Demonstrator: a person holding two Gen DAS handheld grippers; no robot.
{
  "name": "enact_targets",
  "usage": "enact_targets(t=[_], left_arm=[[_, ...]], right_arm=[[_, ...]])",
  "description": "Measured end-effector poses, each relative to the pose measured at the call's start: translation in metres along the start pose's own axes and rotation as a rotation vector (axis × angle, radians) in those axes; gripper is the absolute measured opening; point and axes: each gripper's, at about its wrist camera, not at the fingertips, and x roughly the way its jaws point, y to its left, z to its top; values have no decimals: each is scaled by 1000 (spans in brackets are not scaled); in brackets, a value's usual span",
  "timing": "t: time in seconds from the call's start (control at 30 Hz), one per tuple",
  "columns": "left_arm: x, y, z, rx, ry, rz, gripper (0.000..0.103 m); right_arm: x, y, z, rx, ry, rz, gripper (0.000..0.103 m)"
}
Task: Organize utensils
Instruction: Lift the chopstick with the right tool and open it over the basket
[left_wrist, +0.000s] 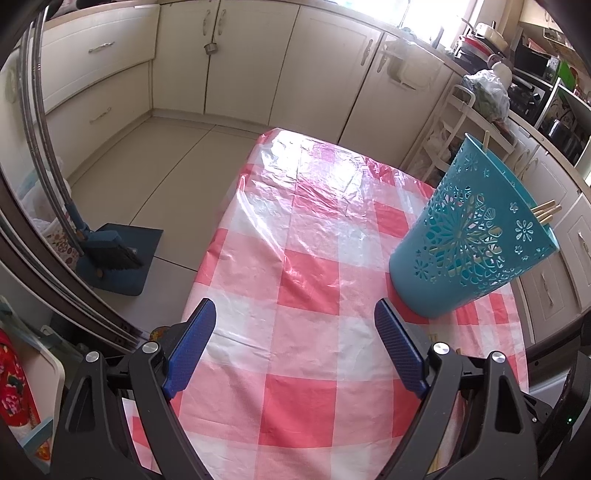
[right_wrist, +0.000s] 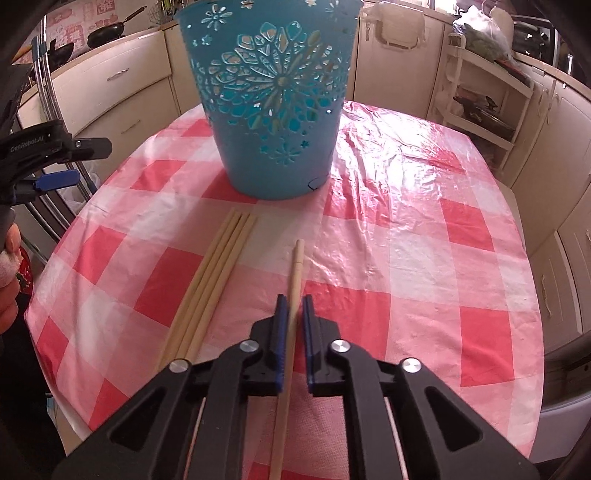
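The right hand-held gripper (right_wrist: 293, 306) pinches one chopstick (right_wrist: 294, 280) low over the checked tabletop (right_wrist: 424, 258) before the teal basket (right_wrist: 273, 110), the left hand-held gripper (left_wrist: 295, 339) wide and empty; gripped near one end, the stick could swivel or slip.

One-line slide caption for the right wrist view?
Right gripper clamps one chopstick beside three loose chopsticks, facing the teal basket.

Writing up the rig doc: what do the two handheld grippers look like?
Both match: left gripper and right gripper have matte black plastic frames with triangular cut-outs, round silver bolt heads at the pivots, and flat blue textured fingers. From the right wrist view, white "GenRobot.AI" lettering shows on the left gripper's black body. No cables or sleeves visible.
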Motion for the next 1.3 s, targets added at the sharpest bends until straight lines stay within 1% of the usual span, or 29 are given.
enact_targets(t=[0.17, 0.3, 0.6, 0.87, 1.07, 1.17, 1.3], left_arm=[[-1, 3, 1, -10, -2, -8, 84], [-1, 3, 1, -14, -2, -14, 84], [2, 4, 1, -21, 9, -18, 84], [6, 7, 1, -38, 21, -26, 84], [7, 7, 1, -43, 24, -30, 84], [6, 8, 0, -57, 28, -45, 84], [4, 11, 0, -78, 26, -61, 84]], right_arm=[[-4, -10, -4, 73, -18, 45, 6], [-18, -15, 0, 123, -73, 97, 6], [-54, -11, 11, 171, -194, 194, 6], [-82, -10, 21, 203, -271, 264, 6], [-106, -4, 35, 206, -328, 322, 6], [-119, 0, 47, 203, -363, 359, 6], [-137, 3, 76, 196, -435, 392, 6]])
